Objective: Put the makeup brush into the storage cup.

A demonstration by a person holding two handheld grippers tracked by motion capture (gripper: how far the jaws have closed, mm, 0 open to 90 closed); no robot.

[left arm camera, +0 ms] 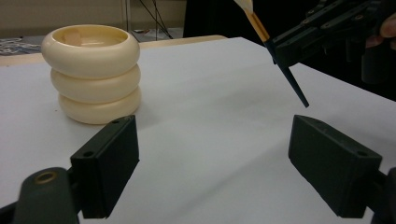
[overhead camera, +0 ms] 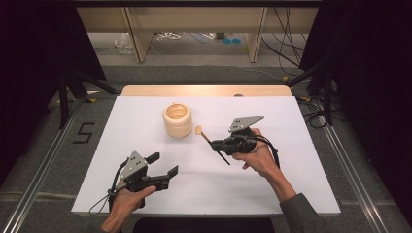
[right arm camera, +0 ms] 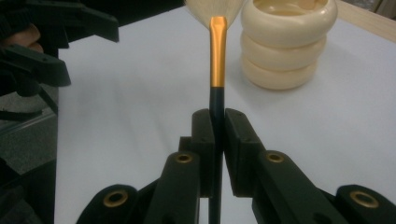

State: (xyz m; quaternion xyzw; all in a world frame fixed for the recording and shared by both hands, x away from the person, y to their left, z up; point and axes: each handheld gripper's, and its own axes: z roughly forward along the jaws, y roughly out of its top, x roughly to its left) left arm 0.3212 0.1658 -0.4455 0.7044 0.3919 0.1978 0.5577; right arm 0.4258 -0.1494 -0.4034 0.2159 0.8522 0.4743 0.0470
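A cream holder made of three stacked rings stands open-topped on the white table top, left of centre at the back. My right gripper is shut on the dark handle of a brush; its pale bristles point toward the holder, just to the holder's right. In the right gripper view the brush rises between the closed jaws, gold ferrule up, with the holder beyond. My left gripper hovers open and empty near the front left. The left gripper view shows the holder and brush.
A wooden strip edges the table at the back. Beyond it stand wooden shelf legs with cables on the floor. Black stands flank both sides. A taped figure five marks the floor at the left.
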